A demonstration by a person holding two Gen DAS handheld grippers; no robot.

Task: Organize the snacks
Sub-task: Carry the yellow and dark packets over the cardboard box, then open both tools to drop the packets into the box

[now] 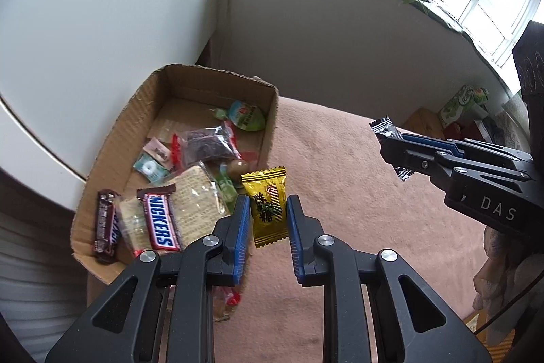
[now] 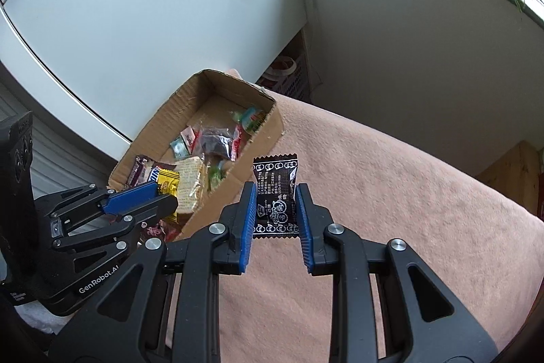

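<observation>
Pink blanket (image 2: pixel 391 193) lies bare beside the cardboard box (image 1: pixel 115 138) of snacks. Your left gripper (image 1: pixel 268 213) pinches a gold candy packet (image 1: pixel 268 206), your right gripper (image 2: pixel 276 210) a black one (image 2: pixel 276 193) — both mid-carry. Next, likely bring each over the box and let go.

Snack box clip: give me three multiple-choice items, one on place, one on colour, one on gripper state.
1. Where does the box sit?
A. left part of the pink cloth
B. windowsill
C. floor

2. What colour is the candy in the left gripper?
A. red
B. gold
C. white

3. What is the right gripper doing?
A. open, holding nothing
B. shut on a Snickers
C. shut on a black packet

Key: 1 A, box rests on the cloth; 2 B, gold candy between the fingers; 3 C, black packet pinched.
</observation>
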